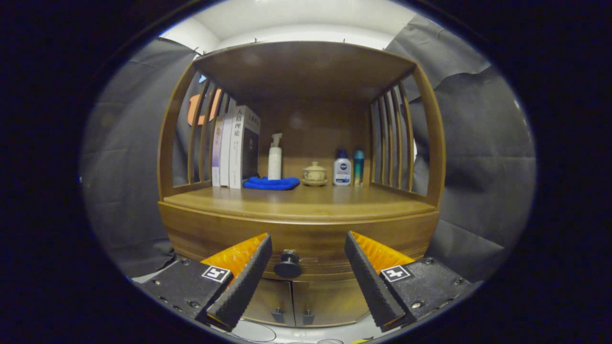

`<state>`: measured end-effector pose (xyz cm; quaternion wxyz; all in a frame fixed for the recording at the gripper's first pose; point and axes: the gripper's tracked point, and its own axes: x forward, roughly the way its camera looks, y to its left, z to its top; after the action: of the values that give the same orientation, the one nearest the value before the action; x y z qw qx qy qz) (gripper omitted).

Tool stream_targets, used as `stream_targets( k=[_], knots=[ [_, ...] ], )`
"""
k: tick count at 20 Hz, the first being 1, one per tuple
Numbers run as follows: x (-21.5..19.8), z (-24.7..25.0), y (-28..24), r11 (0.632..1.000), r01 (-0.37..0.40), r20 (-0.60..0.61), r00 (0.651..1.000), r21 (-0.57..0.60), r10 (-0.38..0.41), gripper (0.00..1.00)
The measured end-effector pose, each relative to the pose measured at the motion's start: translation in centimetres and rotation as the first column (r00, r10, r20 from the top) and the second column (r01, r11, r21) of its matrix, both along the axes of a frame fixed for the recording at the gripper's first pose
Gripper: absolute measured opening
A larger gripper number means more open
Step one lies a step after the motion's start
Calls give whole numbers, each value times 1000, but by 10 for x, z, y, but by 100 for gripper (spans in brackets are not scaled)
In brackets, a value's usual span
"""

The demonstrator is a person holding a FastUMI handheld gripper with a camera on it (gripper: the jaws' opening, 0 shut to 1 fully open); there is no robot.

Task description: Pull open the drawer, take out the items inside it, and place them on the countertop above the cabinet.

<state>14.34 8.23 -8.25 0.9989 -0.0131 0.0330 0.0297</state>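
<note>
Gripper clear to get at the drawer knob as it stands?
Probably yes. The gripper is open, and the drawer knob sits in the gap between its fingers, nearer one finger than the other, with nothing in front of it. The drawer looks closed. A small sideways shift would centre the knob.

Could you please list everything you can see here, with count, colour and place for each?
cabinet: one, brown wood, ahead of the fingers
countertop: one, brown, above the drawer
drawer: one, brown, shut, under the countertop
drawer knob: one, black, between the fingers
lower doors: two, brown, below the drawer
books: three or so, pale, upright beside the slats
cloth: one, blue, beside the books
spray bottle: one, white, behind the cloth
lidded cup: one, cream, on a saucer
bottles: two, white and teal, beside the cup
gripper: one, open, fingers either side of the knob, apart from it
</note>
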Motion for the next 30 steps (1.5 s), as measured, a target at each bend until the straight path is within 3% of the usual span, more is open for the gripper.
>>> stream_targets(
  k=[6,8,12,16,23,30],
  knots=[
    [29,-45,24,998,-26,-64,998,-49,23,96],
    [36,-53,26,998,-19,-67,998,-57,15,89],
    [47,-54,17,999,34,-67,997,-26,-36,67],
    [47,-58,20,994,49,-104,994,94,-39,46],
    [44,-59,19,996,33,-168,986,88,-18,34],
    [42,-59,18,998,30,-180,983,50,-20,33]
  ],
)
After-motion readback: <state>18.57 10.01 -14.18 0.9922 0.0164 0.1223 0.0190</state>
